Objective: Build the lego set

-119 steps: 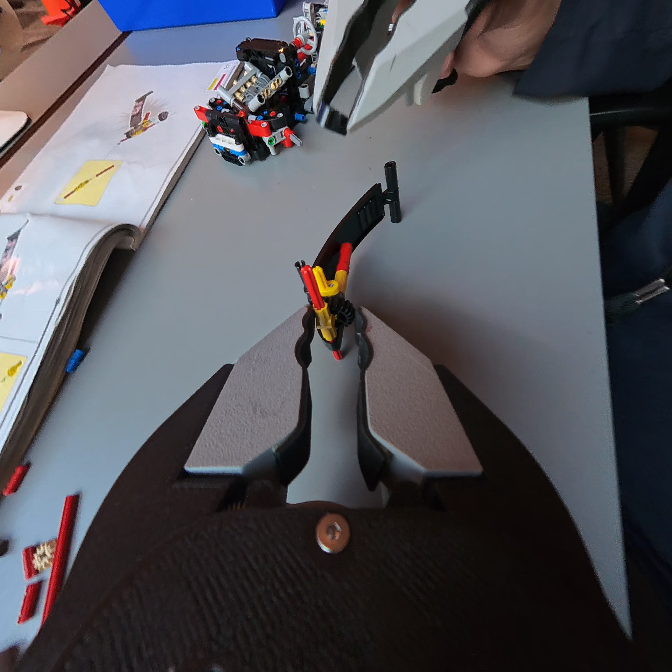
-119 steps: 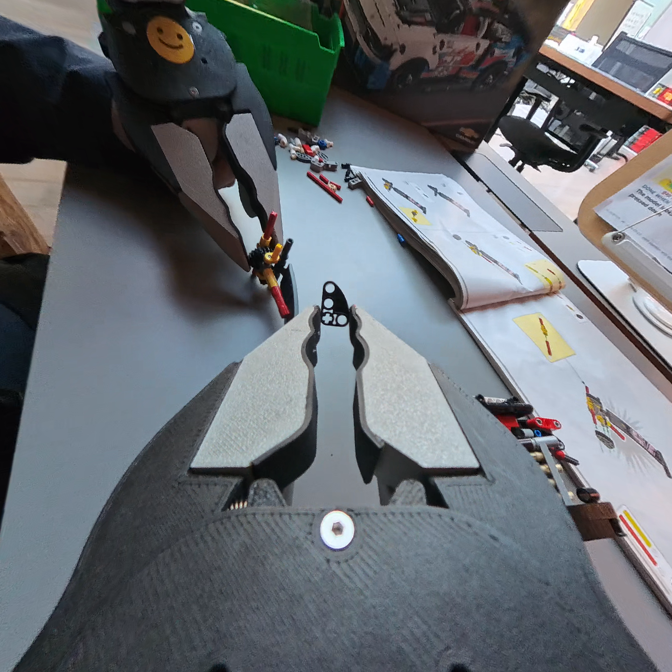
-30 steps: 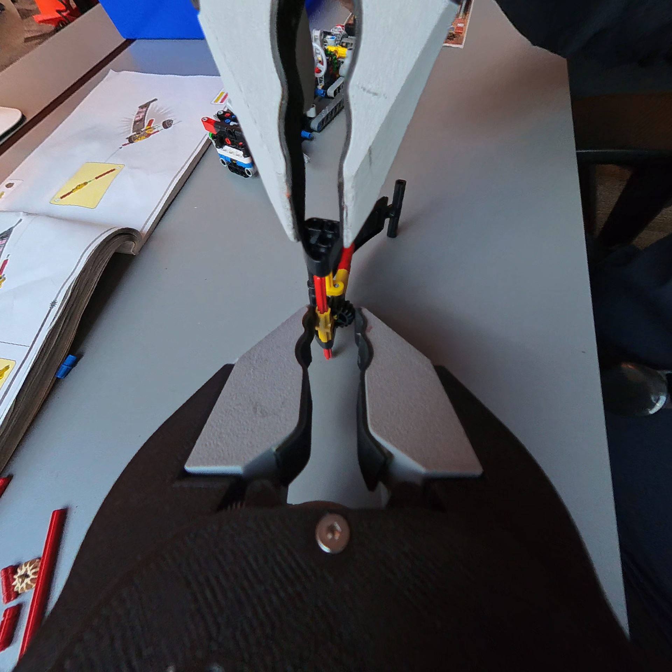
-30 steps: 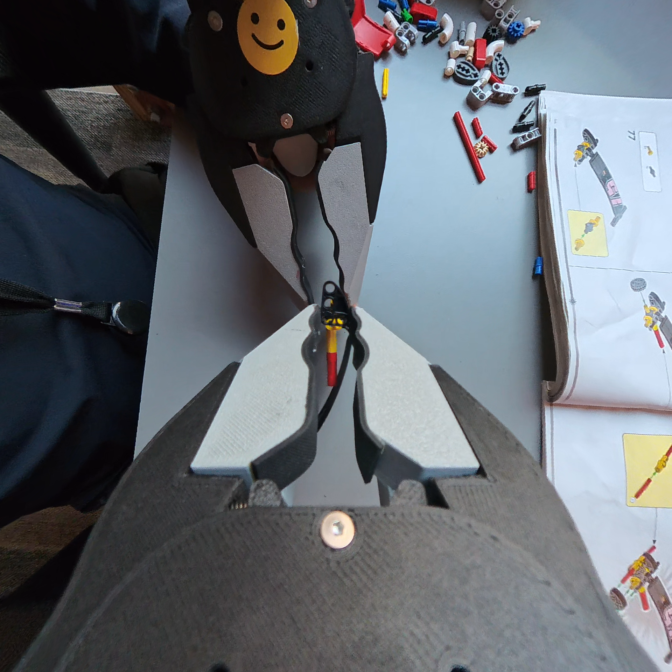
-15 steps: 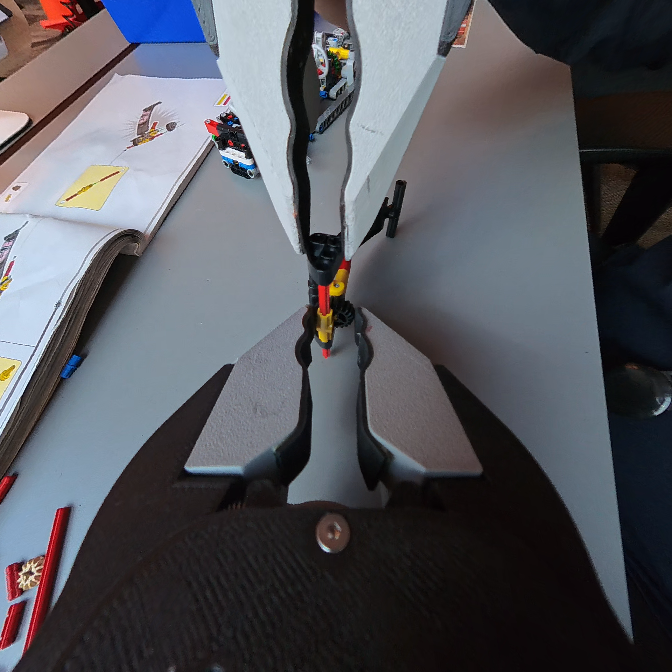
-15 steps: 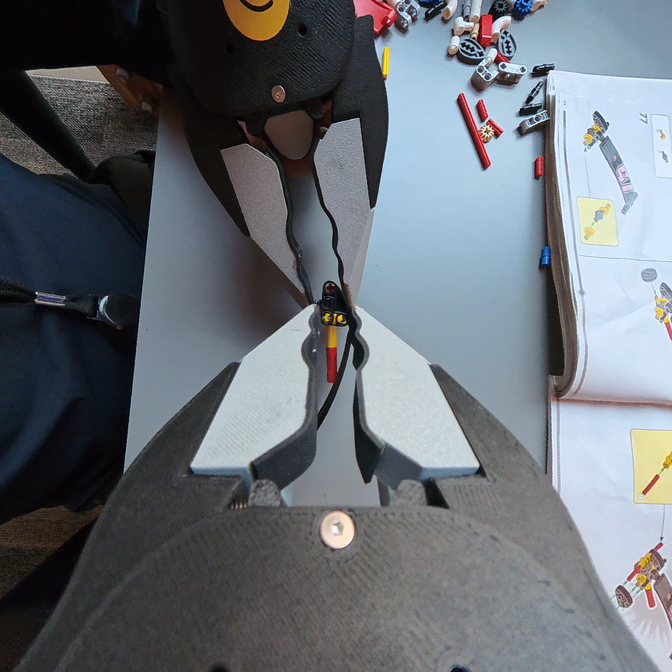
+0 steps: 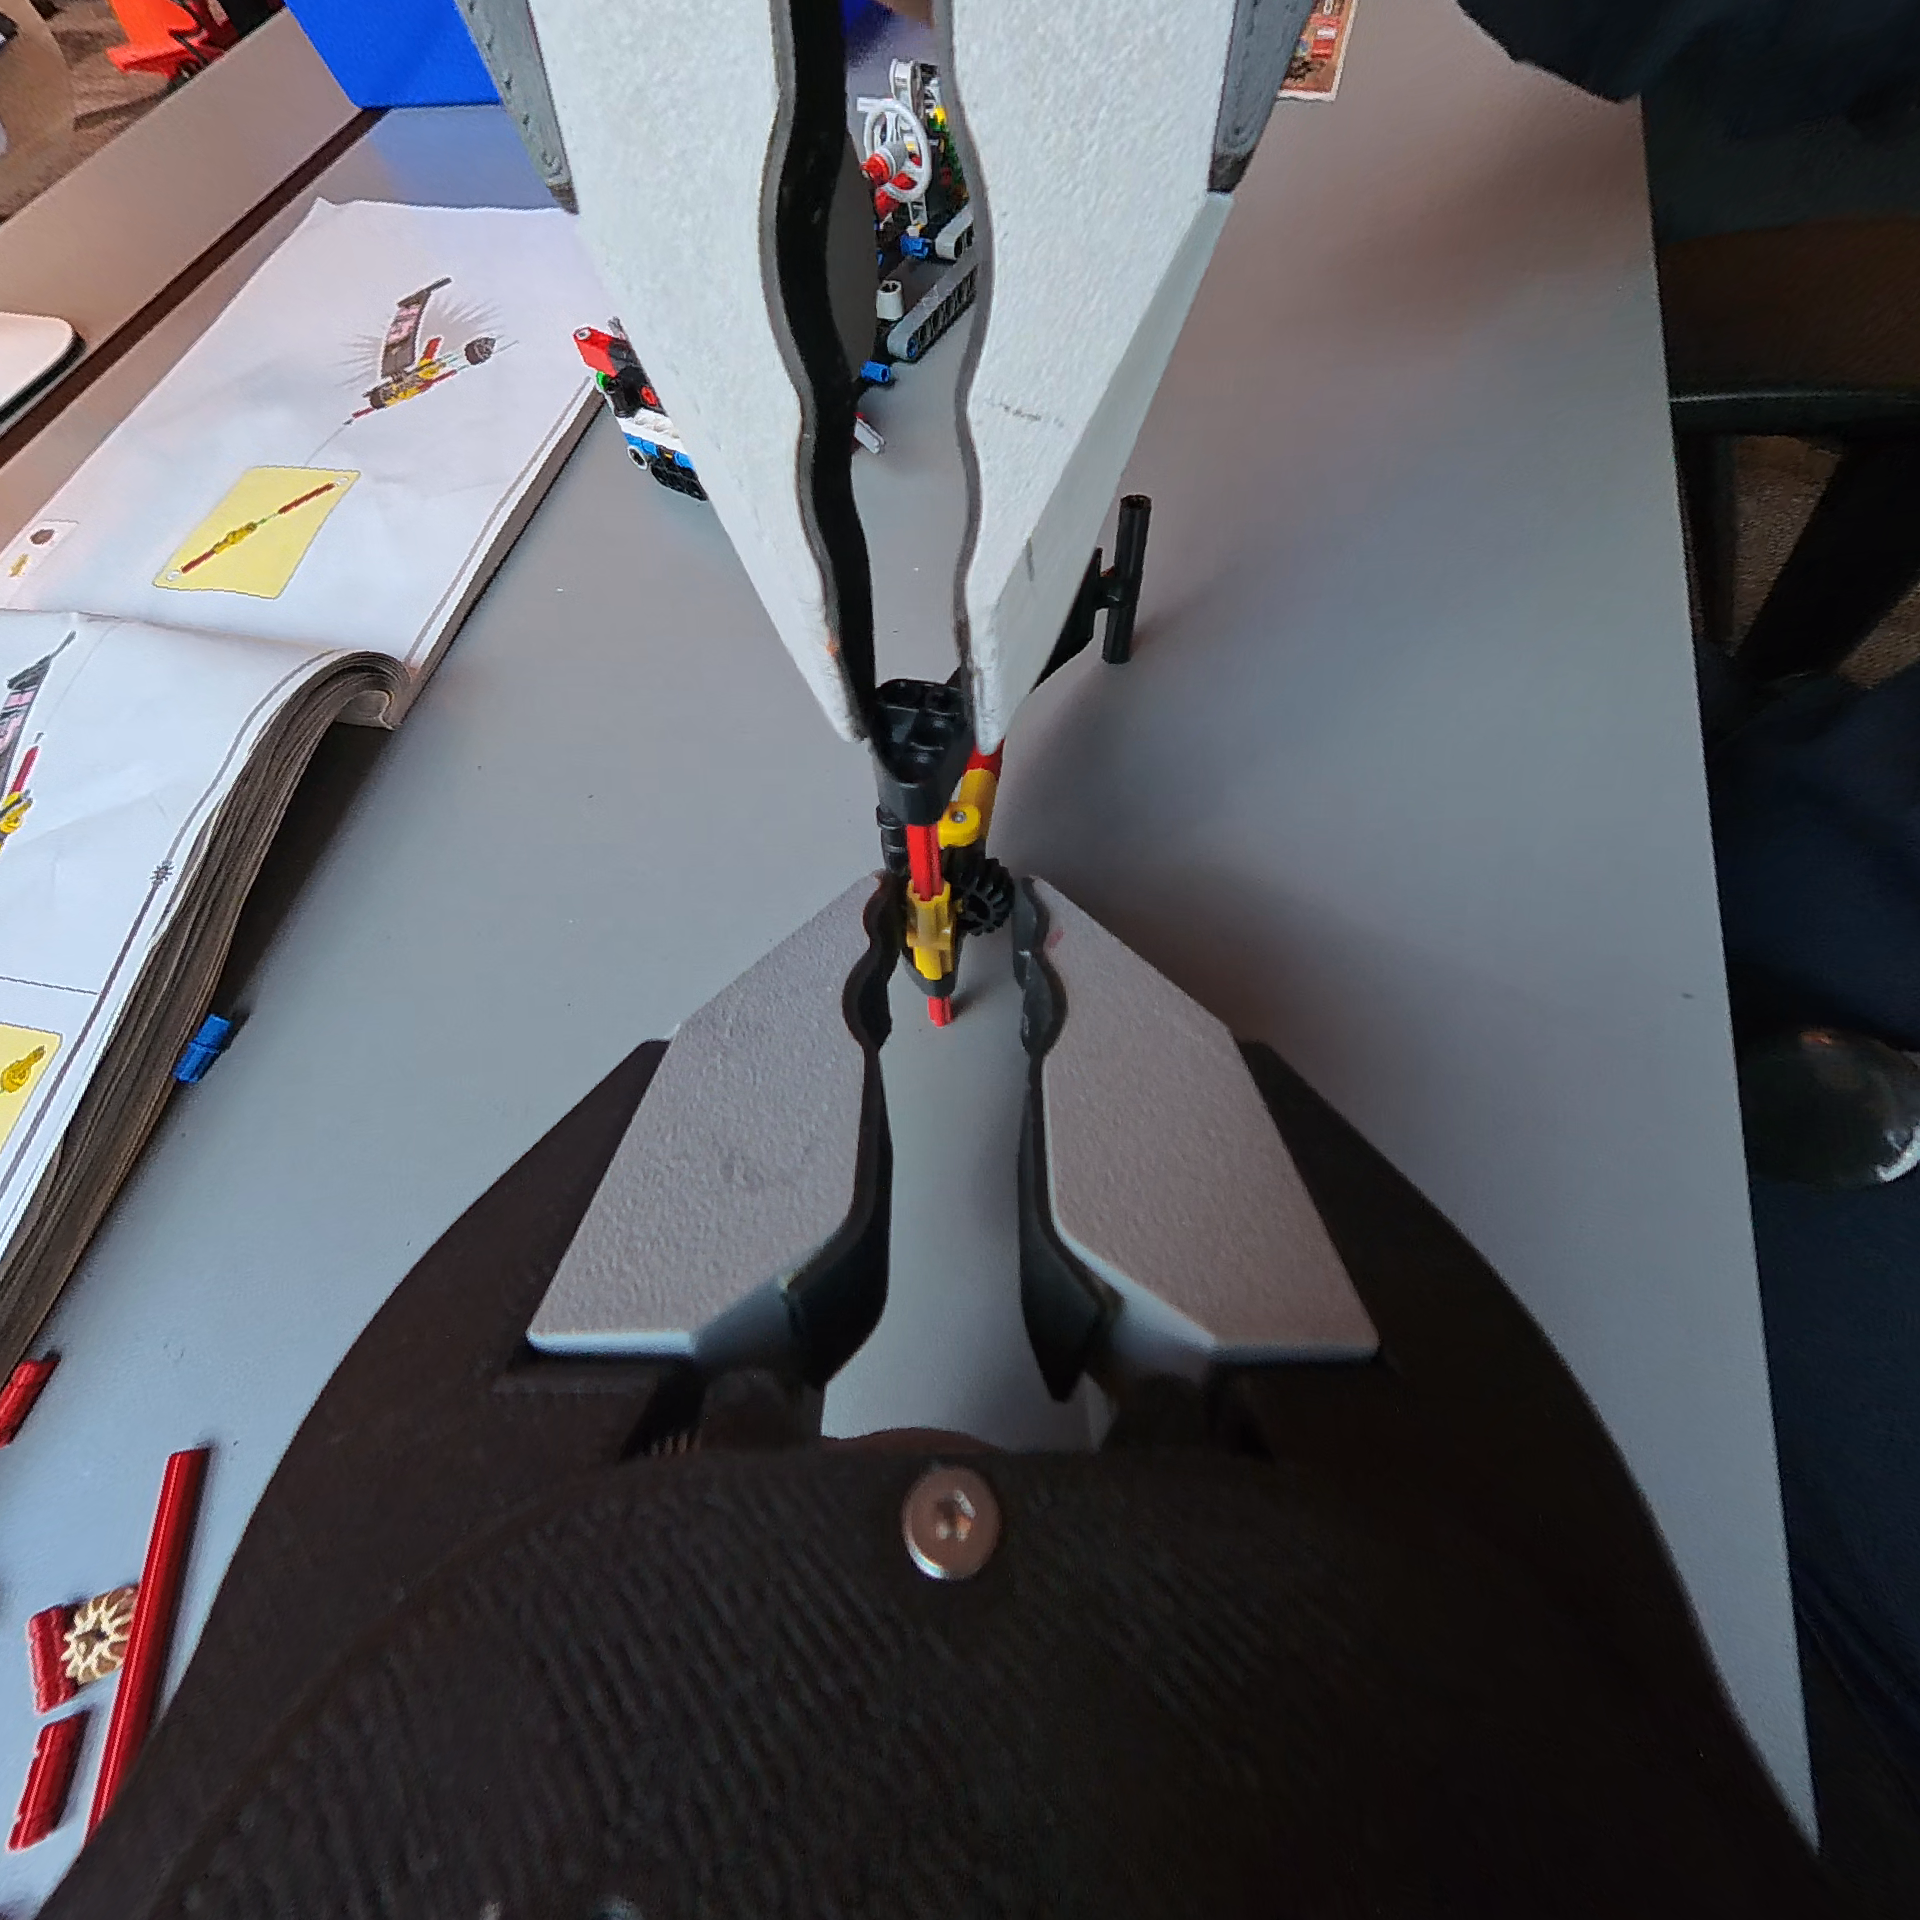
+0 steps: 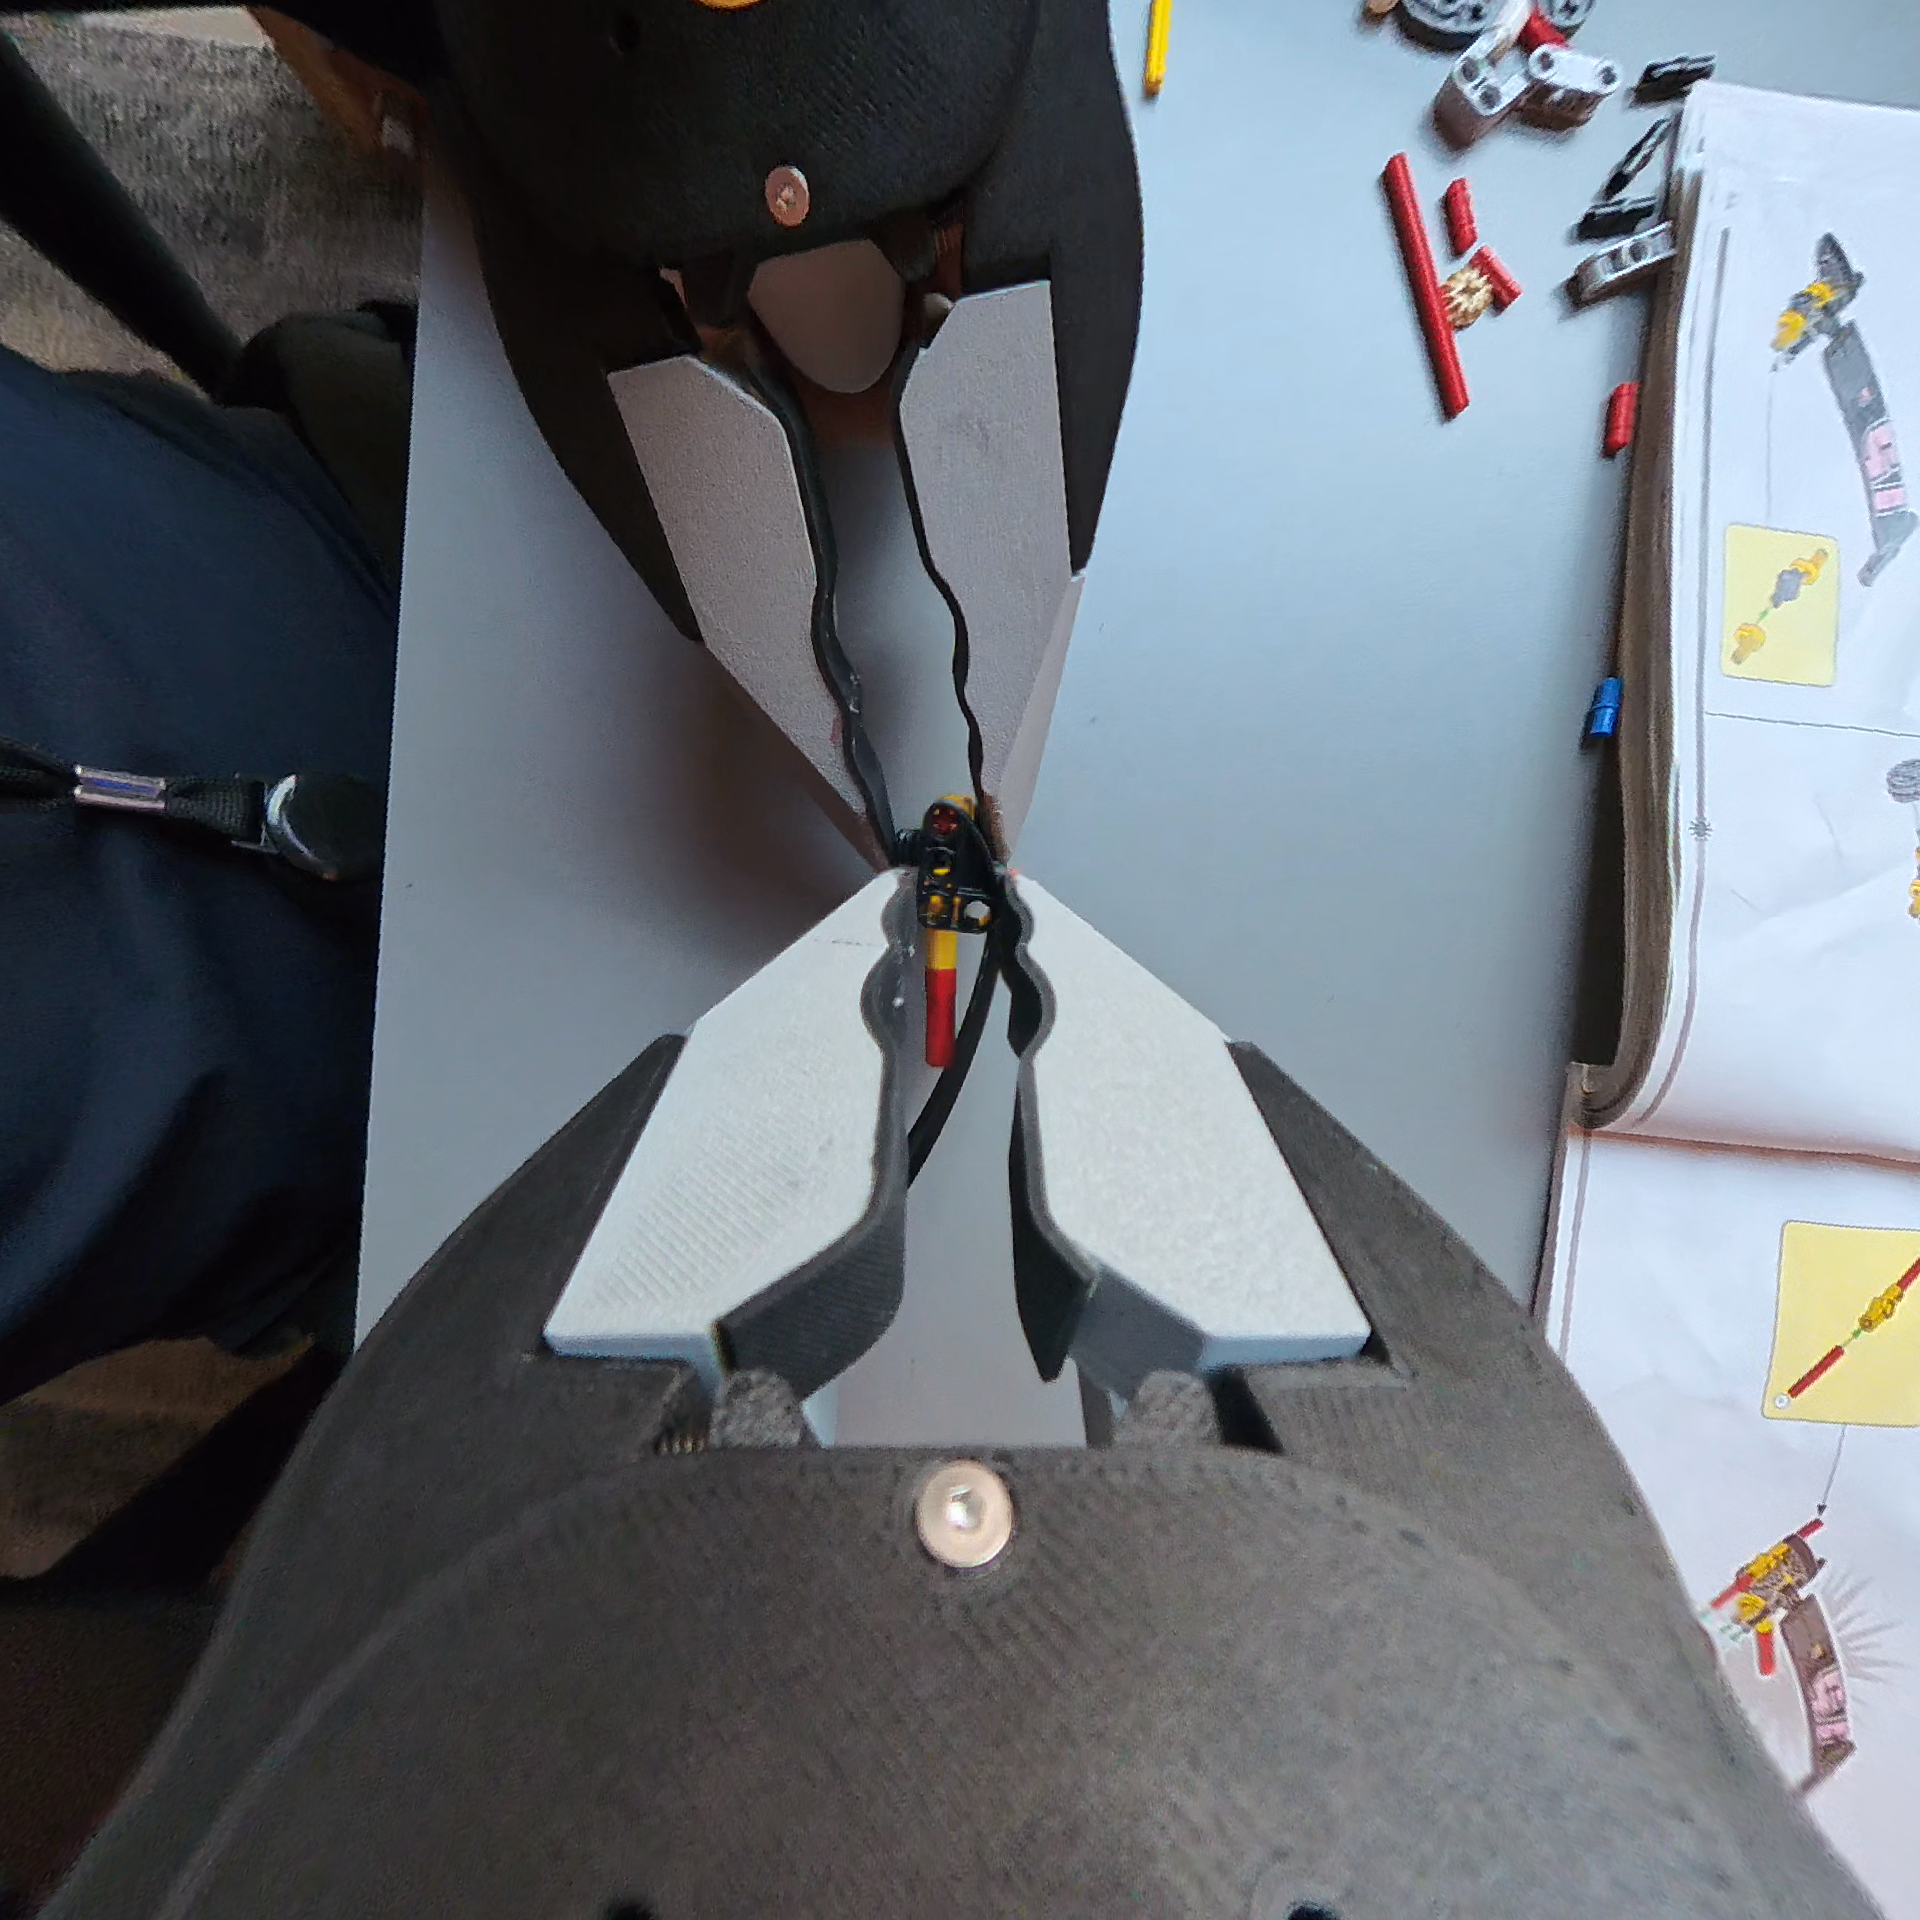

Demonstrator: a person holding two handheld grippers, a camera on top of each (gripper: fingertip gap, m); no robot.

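Two claws meet tip to tip over one small toy assembly

The left claw (image 7: 951,935) is clenched on a small toy assembly (image 7: 940,904) of red, yellow and black building pieces, with a black gear on its right side and a red rod poking out toward the camera. Its black pads (image 7: 871,966) grip the yellow and black middle of the piece, which is held above the grey surface (image 7: 1351,831).

The right claw (image 8: 951,904) comes in from the opposite side, so the two sets of fingertips nearly touch. It grasps a black triangular plate (image 8: 951,883) with holes, and this plate sits against the far end of the assembly, over the red rod. A curved black strip (image 7: 1081,623) runs from the assembly back under the right claw and ends in a black cross pin (image 7: 1127,577) near the surface.

Along the left claw's side lies an open instruction booklet (image 7: 260,520) (thick, with yellow boxes on its pages). A small blue piece (image 7: 203,1044) rests beside its edge. Loose red rods (image 8: 1423,281) and a tan gear (image 8: 1470,291) lie nearer the left claw's body, with grey connectors (image 8: 1496,78) beyond them. A partly built model (image 7: 644,416) stands behind the right claw.
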